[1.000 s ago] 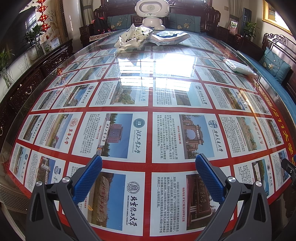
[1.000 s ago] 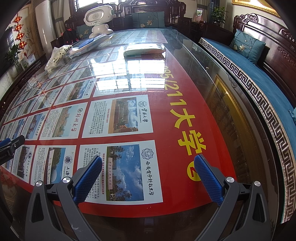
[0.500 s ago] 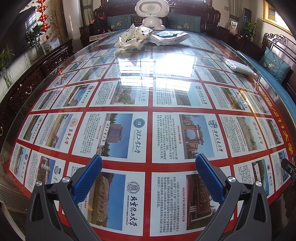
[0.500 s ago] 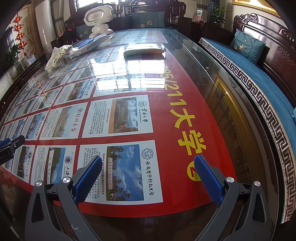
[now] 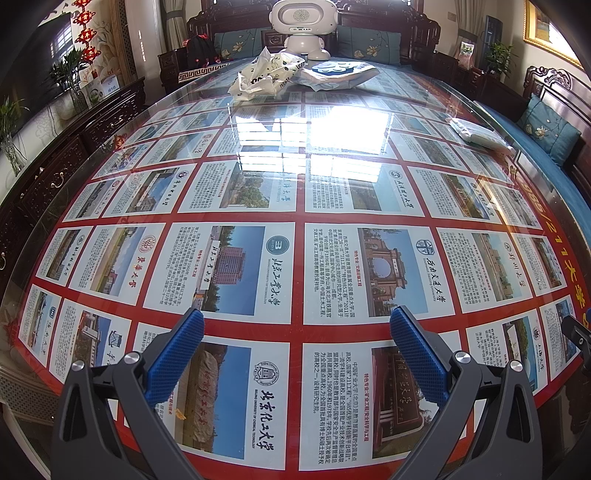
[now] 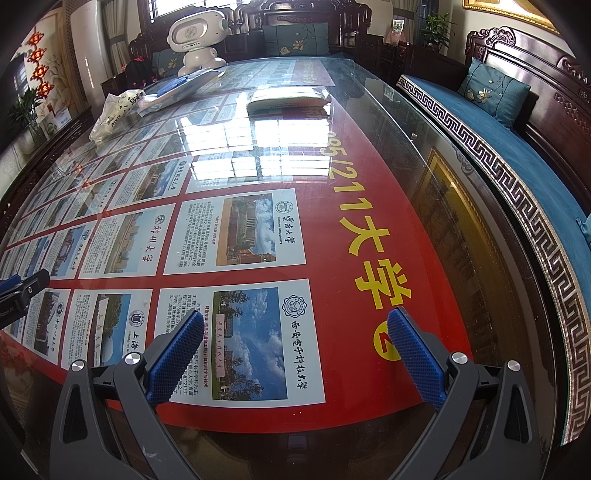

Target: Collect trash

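Observation:
A crumpled white plastic bag (image 5: 266,75) lies at the far end of the glass-topped table (image 5: 295,192); it also shows in the right wrist view (image 6: 115,112). Beside it lies a flat silver-blue package (image 5: 338,75), also in the right wrist view (image 6: 181,90). A white flat packet (image 5: 480,134) lies near the table's right edge and shows in the right wrist view (image 6: 290,99). My left gripper (image 5: 295,332) is open and empty over the near end. My right gripper (image 6: 295,330) is open and empty over the near right part.
A white toy robot (image 5: 303,26) stands at the table's far end. A blue-cushioned wooden bench (image 6: 517,140) runs along the right side. Dark wooden cabinets (image 5: 48,166) line the left. The left gripper's tip (image 6: 22,291) shows at the right view's left edge.

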Available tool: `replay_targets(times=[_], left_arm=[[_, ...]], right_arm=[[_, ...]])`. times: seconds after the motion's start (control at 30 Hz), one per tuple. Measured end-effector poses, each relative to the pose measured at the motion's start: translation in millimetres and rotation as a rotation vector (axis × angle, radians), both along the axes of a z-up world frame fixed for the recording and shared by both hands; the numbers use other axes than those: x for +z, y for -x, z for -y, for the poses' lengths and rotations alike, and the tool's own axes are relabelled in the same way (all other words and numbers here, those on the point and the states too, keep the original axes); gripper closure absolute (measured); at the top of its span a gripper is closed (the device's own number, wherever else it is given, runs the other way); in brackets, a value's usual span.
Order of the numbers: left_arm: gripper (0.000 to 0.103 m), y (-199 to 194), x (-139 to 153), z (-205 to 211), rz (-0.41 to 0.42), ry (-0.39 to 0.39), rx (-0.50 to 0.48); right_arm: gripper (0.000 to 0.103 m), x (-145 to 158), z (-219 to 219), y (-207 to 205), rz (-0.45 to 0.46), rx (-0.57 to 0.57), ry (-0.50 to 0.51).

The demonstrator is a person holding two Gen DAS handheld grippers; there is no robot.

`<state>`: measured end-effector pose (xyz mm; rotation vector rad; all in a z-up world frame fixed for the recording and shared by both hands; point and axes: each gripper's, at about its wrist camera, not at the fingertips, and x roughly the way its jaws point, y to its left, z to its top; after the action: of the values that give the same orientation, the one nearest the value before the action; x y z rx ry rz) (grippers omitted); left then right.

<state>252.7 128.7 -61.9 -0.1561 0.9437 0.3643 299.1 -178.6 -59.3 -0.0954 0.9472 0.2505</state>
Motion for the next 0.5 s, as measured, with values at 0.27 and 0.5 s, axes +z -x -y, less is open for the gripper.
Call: replay_targets(times=[0.27,0.5], left_arm=[[0.002,-8,0,-7,0.002,0.006,-0.011],[0.004,32,16,-52,0.13,0.217,-0.07]], right_arm=[[0.007,0,0,0,0.0,0.0,0.0],[0.007,0,0,0,0.0,0.0,0.0]])
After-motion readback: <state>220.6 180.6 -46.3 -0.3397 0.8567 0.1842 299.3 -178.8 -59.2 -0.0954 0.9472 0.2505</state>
